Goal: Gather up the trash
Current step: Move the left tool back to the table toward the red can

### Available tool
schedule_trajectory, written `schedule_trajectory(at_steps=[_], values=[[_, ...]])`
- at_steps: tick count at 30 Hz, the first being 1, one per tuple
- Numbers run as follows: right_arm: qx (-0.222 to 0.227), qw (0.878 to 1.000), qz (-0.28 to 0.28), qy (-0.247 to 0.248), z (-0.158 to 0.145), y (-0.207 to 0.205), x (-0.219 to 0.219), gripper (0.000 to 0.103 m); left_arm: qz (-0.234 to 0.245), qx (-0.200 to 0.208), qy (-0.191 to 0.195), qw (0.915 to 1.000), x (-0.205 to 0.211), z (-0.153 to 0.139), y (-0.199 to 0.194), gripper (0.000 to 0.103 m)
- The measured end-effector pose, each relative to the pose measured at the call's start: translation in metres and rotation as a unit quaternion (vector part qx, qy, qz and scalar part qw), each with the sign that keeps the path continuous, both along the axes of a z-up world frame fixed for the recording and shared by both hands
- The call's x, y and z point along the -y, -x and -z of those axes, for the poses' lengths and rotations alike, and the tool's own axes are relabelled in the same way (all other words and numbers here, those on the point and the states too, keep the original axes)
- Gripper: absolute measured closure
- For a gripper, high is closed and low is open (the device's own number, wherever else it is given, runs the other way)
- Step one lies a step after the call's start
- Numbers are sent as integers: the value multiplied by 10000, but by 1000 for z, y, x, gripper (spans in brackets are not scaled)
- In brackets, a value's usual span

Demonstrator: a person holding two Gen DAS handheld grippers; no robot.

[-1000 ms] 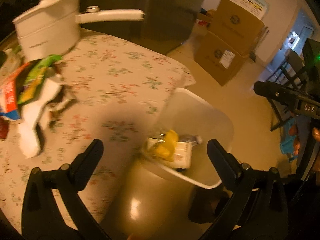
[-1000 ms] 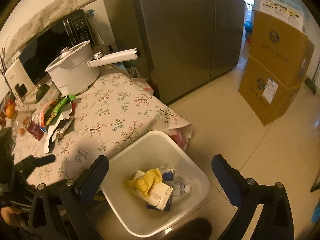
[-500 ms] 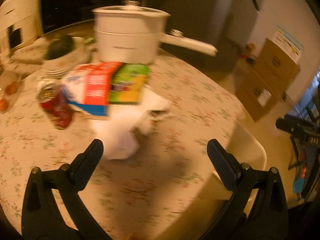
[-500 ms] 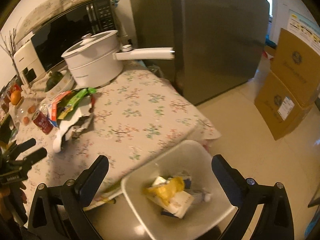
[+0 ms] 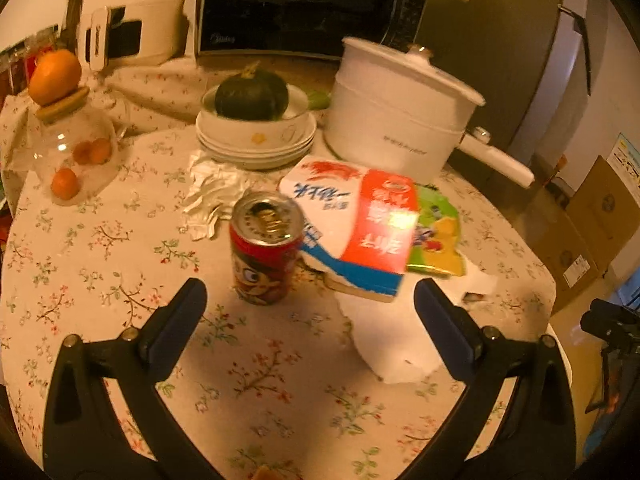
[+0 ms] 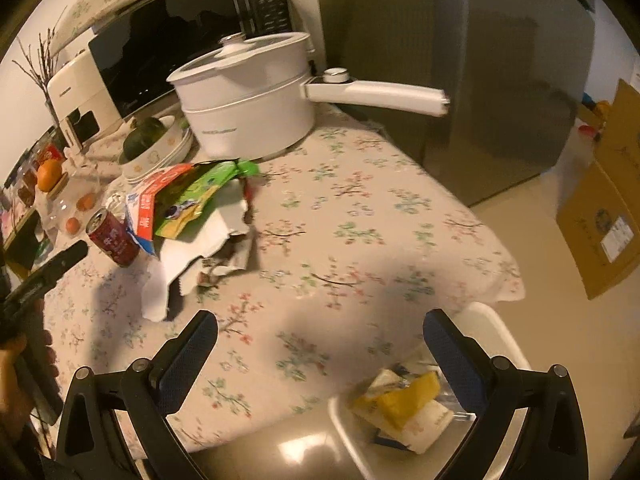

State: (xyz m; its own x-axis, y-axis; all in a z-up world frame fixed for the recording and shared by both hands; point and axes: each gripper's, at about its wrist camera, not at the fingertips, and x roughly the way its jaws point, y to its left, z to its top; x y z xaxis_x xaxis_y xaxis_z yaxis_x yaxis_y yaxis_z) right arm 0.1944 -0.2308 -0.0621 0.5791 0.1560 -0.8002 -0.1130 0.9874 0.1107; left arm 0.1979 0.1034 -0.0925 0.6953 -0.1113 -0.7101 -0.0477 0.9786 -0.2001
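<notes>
Left gripper (image 5: pixel 310 300) spread wide above the floral tablecloth (image 5: pixel 100 240), nothing between the pads; right gripper (image 6: pixel 320 338) likewise wide apart and empty, over the near table edge.

Hard to read: print on the red-and-white carton (image 5: pixel 360 224) partly washed out by glare and upside down. Green snack wrapper (image 5: pixel 438 236) mostly tucked under that carton in the left view. White paper sheet (image 5: pixel 392 344) half covered by the carton, far part out of sight. Crumpled foil (image 5: pixel 212 196) partly behind the red can (image 5: pixel 264 248). White bin (image 6: pixel 492 332) cut off by the lower frame and crossed by the right finger; inside it yellow and white scraps (image 6: pixel 400 400), blurred. Left gripper tip (image 6: pixel 60 260) just visible at the left edge of the right view.

Red can upright, just beyond the left gripper, slightly left of the mid-gap, lid opened. Carton touching the can's right side, lying tilted. Paper sheet reaching near the right finger (image 5: pixel 444 328). From the right gripper, the pile sits far and left, well apart; bin near and right, below the table edge.

Far side: white pot (image 5: pixel 400 120), stacked bowls (image 5: pixel 256 136) with a dark squash (image 5: pixel 252 96), microwave (image 5: pixel 304 4).
</notes>
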Motion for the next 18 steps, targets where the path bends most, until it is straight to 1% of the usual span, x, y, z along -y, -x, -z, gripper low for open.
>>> schedule_trajectory(at_steps=[2, 4, 6, 8, 11, 13, 15, 17, 18], values=[[-6, 9999, -81, -103, 3, -6, -11, 0, 44, -104, 20, 9999, -3, 7, -5, 0], [-41, 9996, -180, -190, 7, -14, -20, 0, 27, -107, 40, 9999, -9, 12, -11, 0], [-52, 9994, -218, -260, 7, -25, -30, 0, -15, -52, 192, 9998, -14, 16, -17, 0], [-7, 9985, -312, -445, 5, -33, -39, 0, -45, -43, 334, 9994, -18, 18, -21, 1], [116, 9961, -538, -691, -2, -47, -53, 0, 92, 33, 507, 9987, -19, 19, -27, 5], [130, 9949, -652, -758, -3, -56, -63, 0, 244, 54, 487, 9985, -18, 21, -32, 5], [152, 9934, -737, -870, -3, -64, -71, 0, 263, -9, 407, 9988, -18, 27, -36, 13], [156, 9911, -823, -1035, 0, -73, -80, 0, 213, -82, 442, 9988, -23, 31, -40, 24], [144, 9905, -837, -1082, 2, -77, -84, 0, 168, -79, 455, 9988, -25, 32, -41, 27]])
